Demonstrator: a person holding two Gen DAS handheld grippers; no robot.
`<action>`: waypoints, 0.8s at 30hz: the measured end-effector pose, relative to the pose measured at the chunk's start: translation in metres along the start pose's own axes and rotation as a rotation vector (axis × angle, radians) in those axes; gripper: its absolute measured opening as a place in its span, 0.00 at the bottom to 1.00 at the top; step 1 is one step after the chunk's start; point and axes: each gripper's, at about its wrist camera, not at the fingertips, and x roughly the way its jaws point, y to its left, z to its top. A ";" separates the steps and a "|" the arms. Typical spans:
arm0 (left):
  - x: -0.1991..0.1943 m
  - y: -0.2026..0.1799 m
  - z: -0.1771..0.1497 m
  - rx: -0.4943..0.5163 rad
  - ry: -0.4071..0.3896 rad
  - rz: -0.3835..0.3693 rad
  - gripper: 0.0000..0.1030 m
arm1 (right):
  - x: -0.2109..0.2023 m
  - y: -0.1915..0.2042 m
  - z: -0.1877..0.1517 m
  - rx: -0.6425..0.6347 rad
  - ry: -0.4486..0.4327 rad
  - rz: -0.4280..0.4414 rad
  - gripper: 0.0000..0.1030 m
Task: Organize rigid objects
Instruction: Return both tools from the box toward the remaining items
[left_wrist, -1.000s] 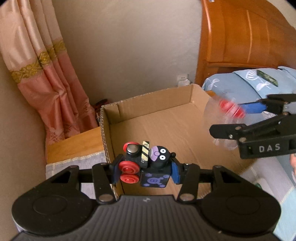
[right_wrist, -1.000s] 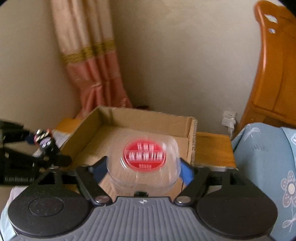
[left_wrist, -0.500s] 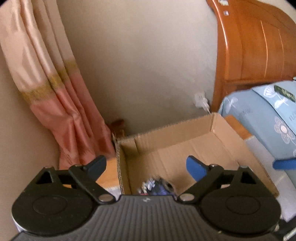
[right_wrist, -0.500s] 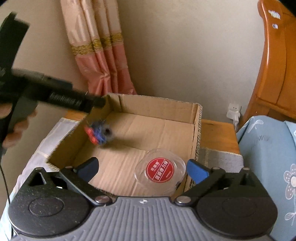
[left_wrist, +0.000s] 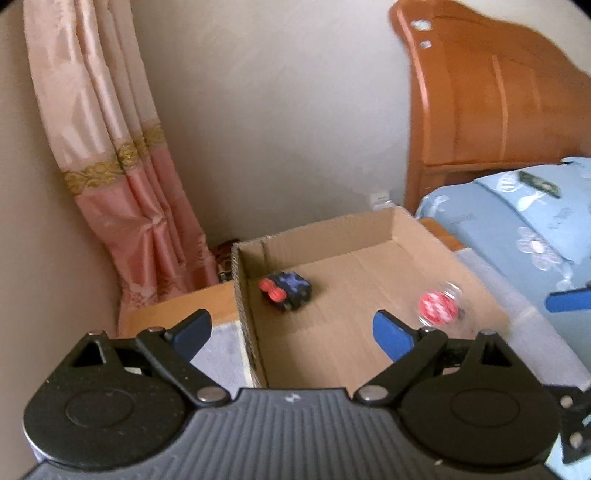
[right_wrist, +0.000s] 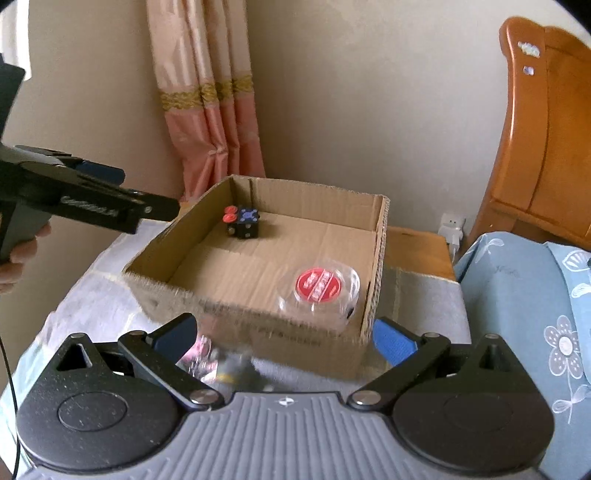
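An open cardboard box (right_wrist: 378, 243) stands on the cloth-covered surface; it also shows in the left wrist view (left_wrist: 240, 280). Inside lie a black toy cube with red wheels (right_wrist: 242, 220) (left_wrist: 285, 290) at the far left corner and a clear round container with a red label (right_wrist: 320, 286) (left_wrist: 437, 305) at the near right. My left gripper (left_wrist: 291, 330) is open and empty, held back from the box's left wall; it shows from the side in the right wrist view (right_wrist: 110, 199). My right gripper (right_wrist: 284, 334) is open and empty in front of the box.
A blurred clear item with pink and yellow (right_wrist: 218, 363) lies on the cloth before the box, near my right gripper's left finger. A bed with blue bedding (right_wrist: 524, 302) and a wooden headboard (right_wrist: 546, 140) are at the right. A pink curtain (right_wrist: 210, 110) hangs behind.
Both grippers opened and dropped their loads into the box: the toy cube from the left, the clear container from the right. Both then pulled back from the box.
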 end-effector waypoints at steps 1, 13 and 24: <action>-0.008 -0.002 -0.008 -0.003 -0.004 -0.008 0.95 | -0.005 0.002 -0.007 -0.001 -0.006 -0.004 1.00; -0.071 -0.019 -0.105 -0.017 -0.026 -0.042 0.96 | -0.038 0.040 -0.095 -0.123 0.014 0.069 1.00; -0.095 -0.008 -0.168 -0.045 0.006 -0.103 0.96 | -0.027 0.038 -0.142 -0.195 0.114 0.156 1.00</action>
